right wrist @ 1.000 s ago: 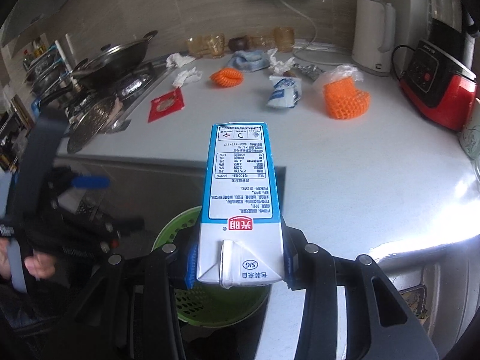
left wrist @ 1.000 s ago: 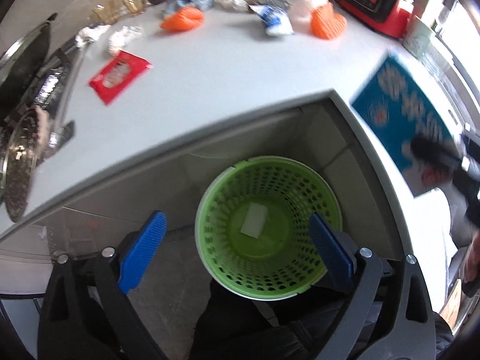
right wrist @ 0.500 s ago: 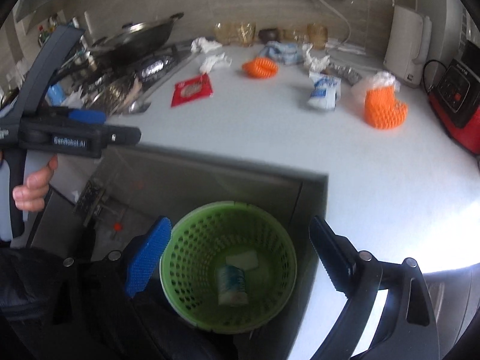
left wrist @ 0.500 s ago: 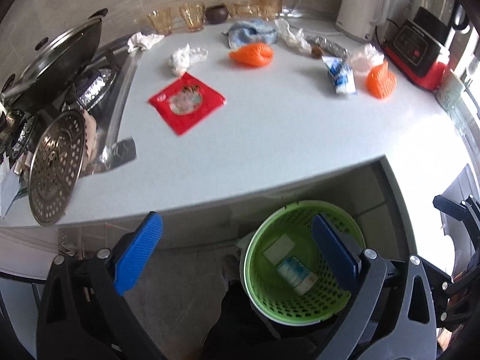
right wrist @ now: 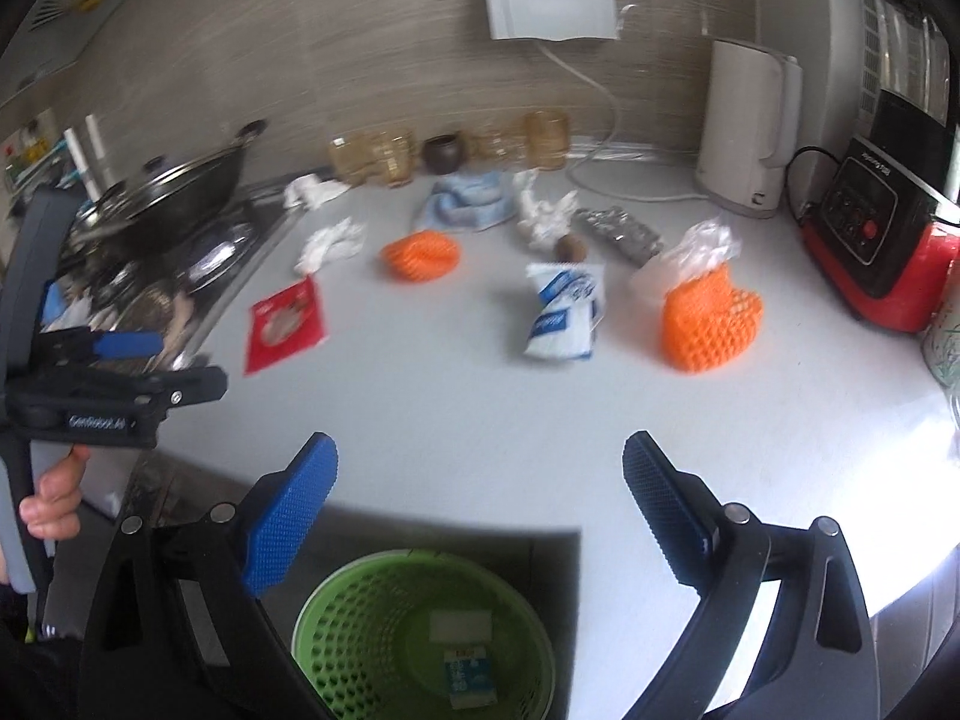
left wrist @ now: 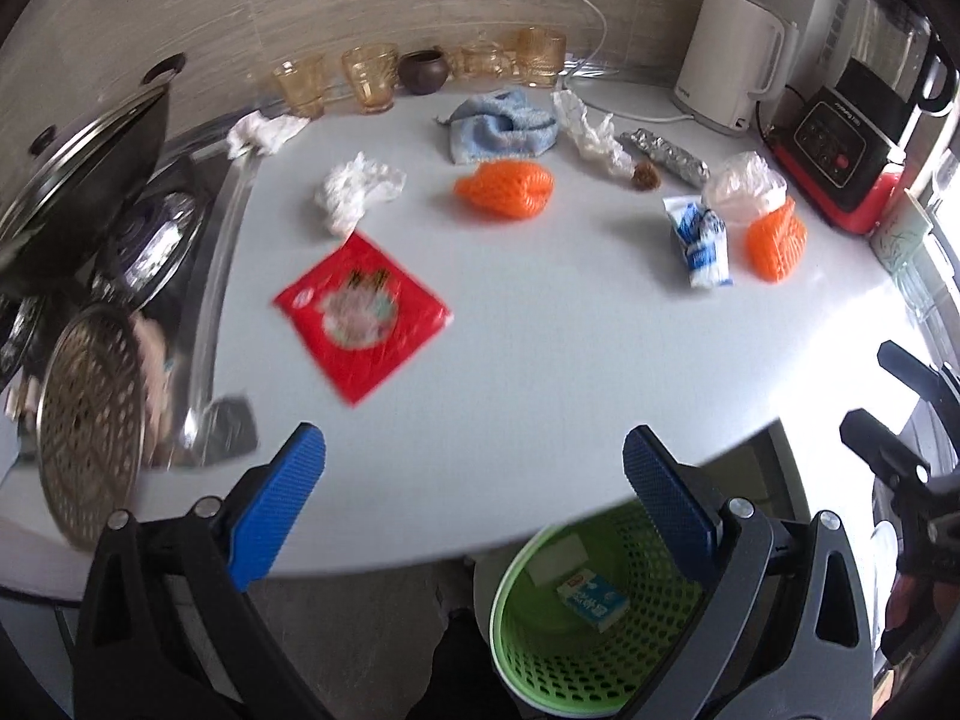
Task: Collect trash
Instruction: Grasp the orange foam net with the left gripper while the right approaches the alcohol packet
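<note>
Two things lie in the bottom of my green basket (left wrist: 540, 648): a small blue-and-white milk carton (left wrist: 593, 600) and a pale flat piece (left wrist: 555, 561) beside it, the basket standing below the desk's near edge. On the desk (left wrist: 540, 348) itself I see more trash spread out: a red wrapper (left wrist: 362, 315) nearest the edge, a crumpled white tissue (left wrist: 354, 189) beyond it, an orange foam net (left wrist: 504, 187) mid-desk, a blue-and-white pouch (left wrist: 701, 240) just beside a second orange net (left wrist: 775, 239) with clear plastic (left wrist: 744, 186) bunched on top, and a foil roll (left wrist: 663, 155) further back next to a blue cloth (left wrist: 504, 131). My left gripper (left wrist: 471, 489) hangs over the desk's near edge with its jaws spread wide and nothing between them. My right gripper (right wrist: 480, 495) sits likewise, jaws wide apart and holding nothing, the basket below them. In the right wrist view the left gripper shows at the far left, gripped by my hand (right wrist: 51, 504). A white kettle (left wrist: 732, 81) and a red-based blender (left wrist: 852, 138) stand at the back right; amber glasses (left wrist: 369, 77) line the wall.
</note>
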Motion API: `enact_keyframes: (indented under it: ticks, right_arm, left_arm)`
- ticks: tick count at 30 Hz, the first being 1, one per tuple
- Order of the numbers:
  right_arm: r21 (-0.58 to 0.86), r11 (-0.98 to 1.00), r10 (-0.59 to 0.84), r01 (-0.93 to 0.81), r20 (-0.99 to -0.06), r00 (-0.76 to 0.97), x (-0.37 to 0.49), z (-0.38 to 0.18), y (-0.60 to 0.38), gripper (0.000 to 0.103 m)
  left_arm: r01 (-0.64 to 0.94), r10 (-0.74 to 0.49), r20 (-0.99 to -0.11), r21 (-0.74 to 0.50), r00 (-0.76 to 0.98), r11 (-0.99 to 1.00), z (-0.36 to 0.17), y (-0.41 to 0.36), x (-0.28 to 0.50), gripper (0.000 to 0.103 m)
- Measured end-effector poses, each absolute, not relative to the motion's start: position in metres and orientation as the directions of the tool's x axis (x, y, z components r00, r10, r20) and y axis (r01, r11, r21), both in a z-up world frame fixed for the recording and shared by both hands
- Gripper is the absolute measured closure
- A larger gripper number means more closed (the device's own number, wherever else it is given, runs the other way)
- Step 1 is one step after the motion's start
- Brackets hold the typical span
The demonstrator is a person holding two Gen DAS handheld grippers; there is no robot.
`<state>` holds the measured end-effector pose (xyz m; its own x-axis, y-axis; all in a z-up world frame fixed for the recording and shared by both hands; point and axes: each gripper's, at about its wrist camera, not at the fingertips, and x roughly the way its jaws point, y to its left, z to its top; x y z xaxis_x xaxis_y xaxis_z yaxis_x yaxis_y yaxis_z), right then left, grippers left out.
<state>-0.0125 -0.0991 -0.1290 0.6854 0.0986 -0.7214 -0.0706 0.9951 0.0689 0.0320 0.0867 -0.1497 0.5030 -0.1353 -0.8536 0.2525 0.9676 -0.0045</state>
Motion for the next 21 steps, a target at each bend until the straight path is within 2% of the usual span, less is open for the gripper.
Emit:
enact_keyframes:
  ticks: [5, 15, 21]
  right_arm:
    - [0.050, 0.999, 0.046, -0.014, -0.728, 0.684, 0.017, -0.133, -0.105, 0.008]
    - [0.061, 0.991, -0.034, 0.123, -0.760, 0.649, 0.076, -0.153, -0.120, 0.007]
    - [0.045, 0.986, -0.065, 0.160, -0.781, 0.621, 0.102, -0.167, -0.122, 0.007]
  left_arm:
    - [0.296, -0.145, -0.843, 0.017, 0.518, 0.955, -0.155, 0.072, 0.070, 0.008]
    - [0.353, -0.228, -0.833, -0.042, 0.504, 0.935, -0.180, 0.039, 0.167, 0.008]
    - [0.364, -0.205, -0.844, -0.012, 0.497, 0.931, -0.207, 0.021, 0.217, 0.008]
